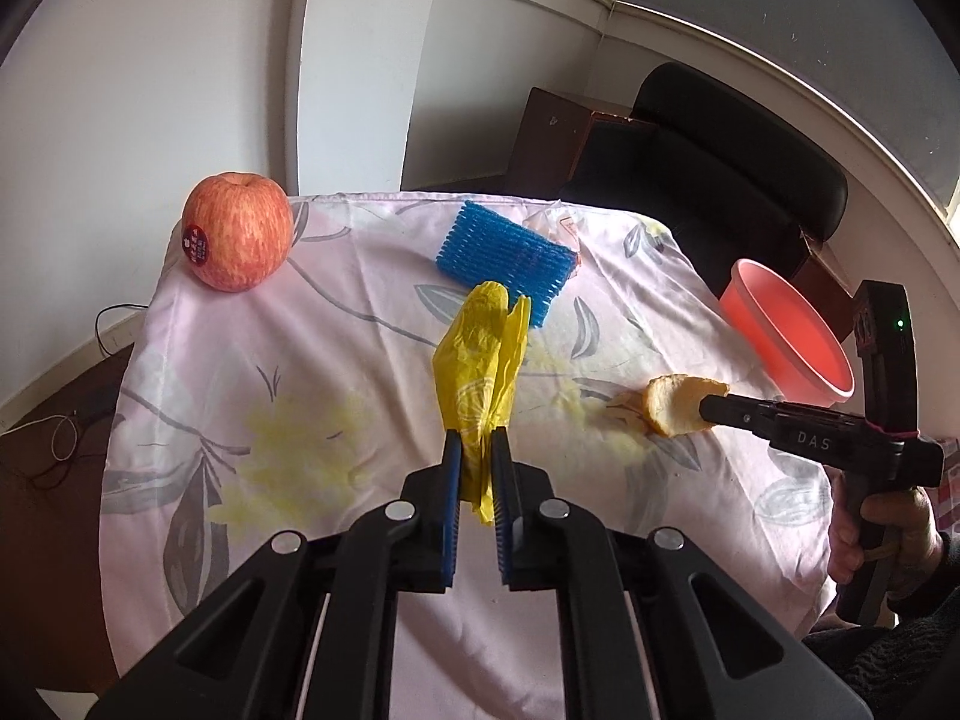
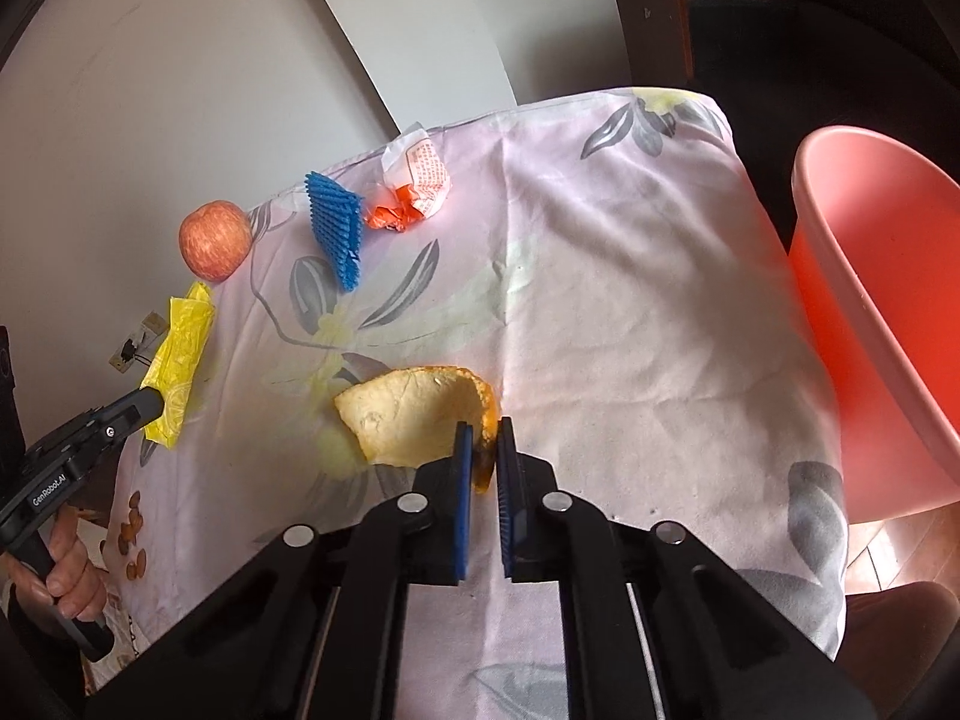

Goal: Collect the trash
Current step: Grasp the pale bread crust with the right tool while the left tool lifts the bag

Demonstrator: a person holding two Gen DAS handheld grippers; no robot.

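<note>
The left gripper (image 1: 477,444) is clamped on the yellow bag (image 1: 480,360) in the middle of its view, and the right gripper (image 2: 483,438) pinches the orange peel (image 2: 408,414) beside the pink bin (image 2: 870,300).

A round red-streaked apple (image 1: 237,231) with a dark sticker stands at the far left corner of the surface, which is draped in a pale pink flower-printed cloth (image 1: 336,354). Beyond it stands a black padded chair (image 1: 708,180).

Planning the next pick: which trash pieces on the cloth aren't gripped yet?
The blue foam net and the crumpled orange-and-white wrapper lie free. The yellow bag is in the left gripper, the orange peel in the right gripper.
</note>
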